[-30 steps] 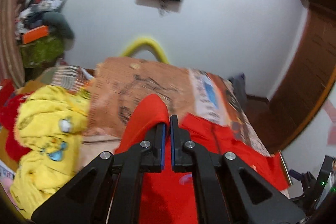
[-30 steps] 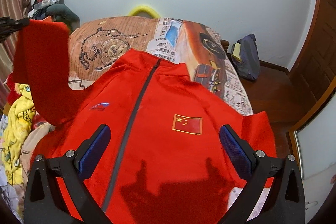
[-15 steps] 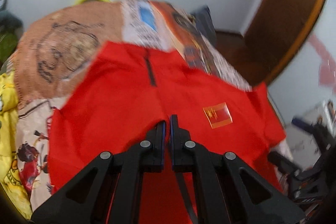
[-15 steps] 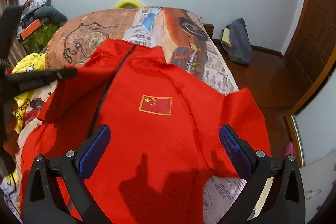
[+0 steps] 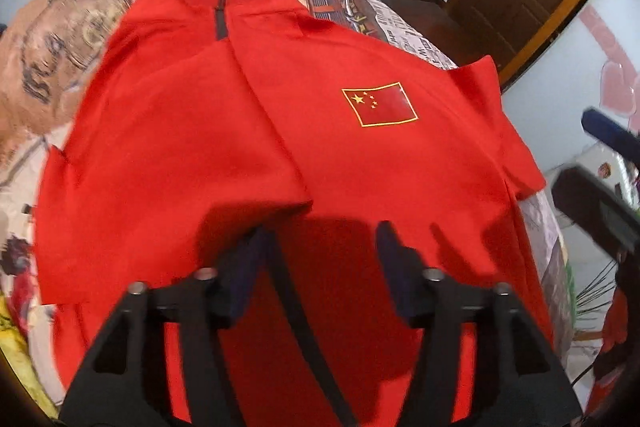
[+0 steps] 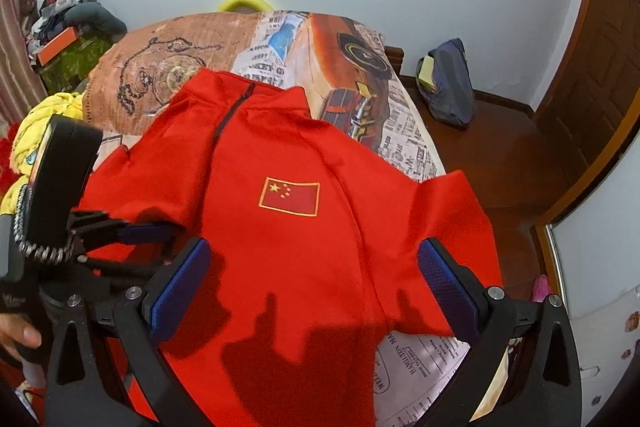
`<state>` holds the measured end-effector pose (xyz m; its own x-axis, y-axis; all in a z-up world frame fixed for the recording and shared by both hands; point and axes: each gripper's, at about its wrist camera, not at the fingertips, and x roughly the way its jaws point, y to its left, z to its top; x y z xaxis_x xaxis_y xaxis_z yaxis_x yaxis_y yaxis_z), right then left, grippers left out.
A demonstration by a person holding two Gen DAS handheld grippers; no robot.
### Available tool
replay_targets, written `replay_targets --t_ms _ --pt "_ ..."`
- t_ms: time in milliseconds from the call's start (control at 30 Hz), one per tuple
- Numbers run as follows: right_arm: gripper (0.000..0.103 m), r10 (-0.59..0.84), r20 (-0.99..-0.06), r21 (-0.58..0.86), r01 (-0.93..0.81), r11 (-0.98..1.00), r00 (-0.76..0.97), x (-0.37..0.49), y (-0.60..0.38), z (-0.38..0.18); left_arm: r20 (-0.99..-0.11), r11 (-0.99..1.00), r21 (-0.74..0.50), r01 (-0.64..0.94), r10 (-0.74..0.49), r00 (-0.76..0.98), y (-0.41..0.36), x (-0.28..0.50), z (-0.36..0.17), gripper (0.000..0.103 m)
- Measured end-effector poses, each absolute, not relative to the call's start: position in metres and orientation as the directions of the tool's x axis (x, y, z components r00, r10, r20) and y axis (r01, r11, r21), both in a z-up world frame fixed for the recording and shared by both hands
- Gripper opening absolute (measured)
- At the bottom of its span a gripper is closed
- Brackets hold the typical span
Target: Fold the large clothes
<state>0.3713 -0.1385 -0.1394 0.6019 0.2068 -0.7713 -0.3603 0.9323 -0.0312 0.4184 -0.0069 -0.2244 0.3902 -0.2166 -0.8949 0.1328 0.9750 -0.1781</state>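
Note:
A red zip jacket (image 5: pixel 360 167) (image 6: pixel 280 147) with a flag patch (image 5: pixel 379 103) (image 6: pixel 290 196) lies front up on the bed. One sleeve (image 5: pixel 180 147) (image 6: pixel 160 187) lies folded over its chest. My left gripper (image 5: pixel 322 255) (image 6: pixel 156 245) hangs low over the sleeve's end; its jaws are opening and the pads press on nothing. The other sleeve (image 6: pixel 452 219) spreads out toward the bed's edge. My right gripper (image 6: pixel 312 267) stands open above the jacket's lower front, holding nothing.
The bed's printed cover (image 6: pixel 168 67) runs to the far wall. A yellow garment (image 6: pixel 36 131) lies left of the jacket. A dark bag (image 6: pixel 448 87) sits on the wooden floor at right, near a brown door (image 6: pixel 600 67). A person's hand (image 6: pixel 16 331) holds the left gripper.
My left gripper carried the raised sleeve down and across the jacket's chest, then its jaws parted and let go. The right gripper drifted slightly, still open.

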Motion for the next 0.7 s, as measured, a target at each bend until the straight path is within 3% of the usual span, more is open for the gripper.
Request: replay_targets --t_ms 167,367,700 --pt "0.103 0.226 -0.756 -0.051 -0.399 0.916 0.614 0.364 -0.121 -0.129 -0.868 0.983 -0.116 0.145 -0.171 0.467 0.026 0.388 -0.189 0.063" --pt "0.103 0.254 -0.753 -0.107 -0.495 0.862 0.606 0.35 -0.079 -0.13 -0.825 0.998 -0.058 0.035 -0.068 0.561 0.098 0.351 -0.157 0.067" --pt "0.101 0.242 -0.826 -0.201 -0.667 0.717 0.51 0.342 0.011 -0.179 -0.842 0.986 -0.009 -0.164 0.081 0.534 0.208 0.305 -0.181 0.071"
